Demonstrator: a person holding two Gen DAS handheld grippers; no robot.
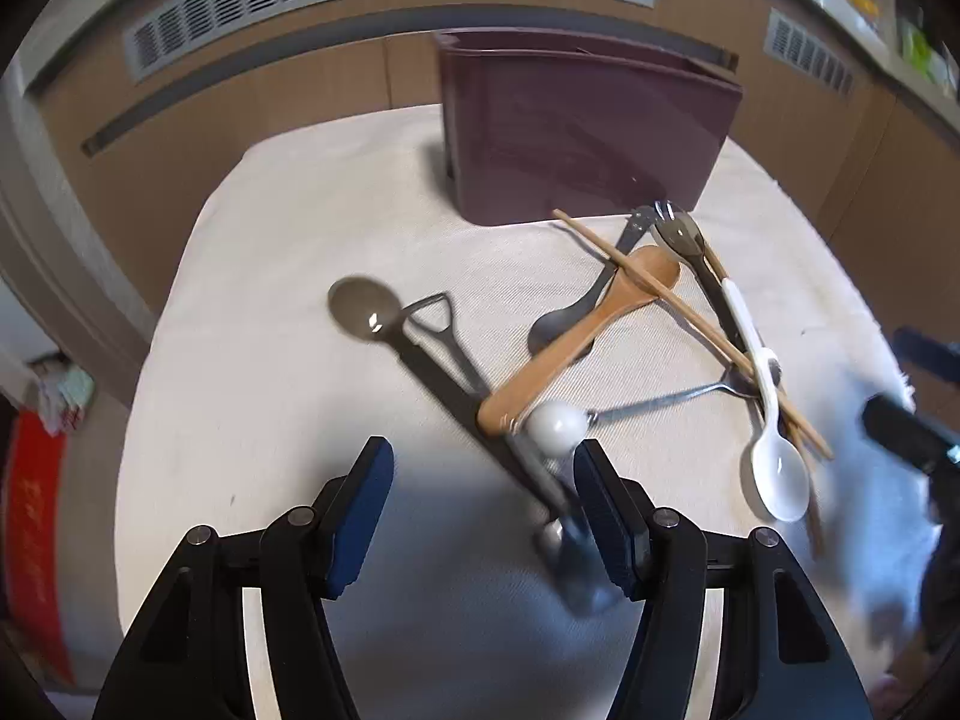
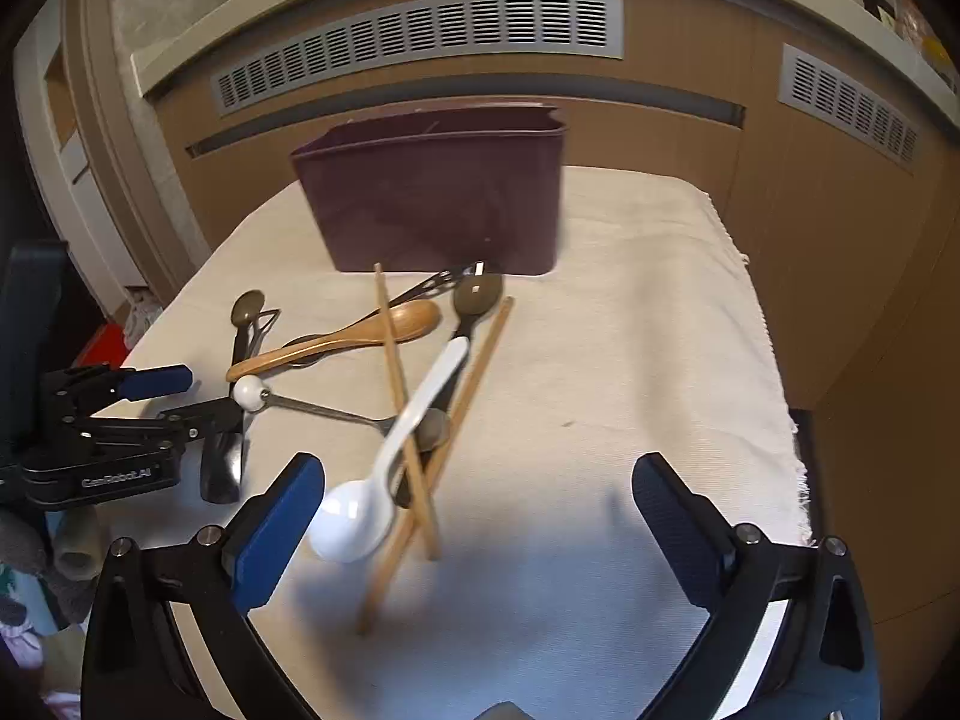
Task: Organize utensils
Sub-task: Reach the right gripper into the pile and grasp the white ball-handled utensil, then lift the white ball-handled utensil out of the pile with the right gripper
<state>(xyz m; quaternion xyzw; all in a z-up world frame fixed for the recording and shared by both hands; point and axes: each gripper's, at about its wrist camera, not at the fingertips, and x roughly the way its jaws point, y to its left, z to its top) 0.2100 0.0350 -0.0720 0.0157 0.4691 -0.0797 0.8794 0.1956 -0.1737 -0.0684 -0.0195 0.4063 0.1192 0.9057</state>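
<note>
Both tongs released above a utensil heap.
Left gripper [image 2: 198, 396], lettered "GenRobot.AI", and right gripper [image 2: 480, 516] gape over a white tablecloth [image 2: 630, 312]; vented wood panelling [image 2: 678, 60] behind.

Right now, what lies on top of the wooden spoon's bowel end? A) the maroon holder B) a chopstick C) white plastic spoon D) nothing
B: one chopstick crosses over the bowl end of the wooden spoon, while the white plastic spoon lies off to the side and the maroon holder stands behind the pile.
</note>
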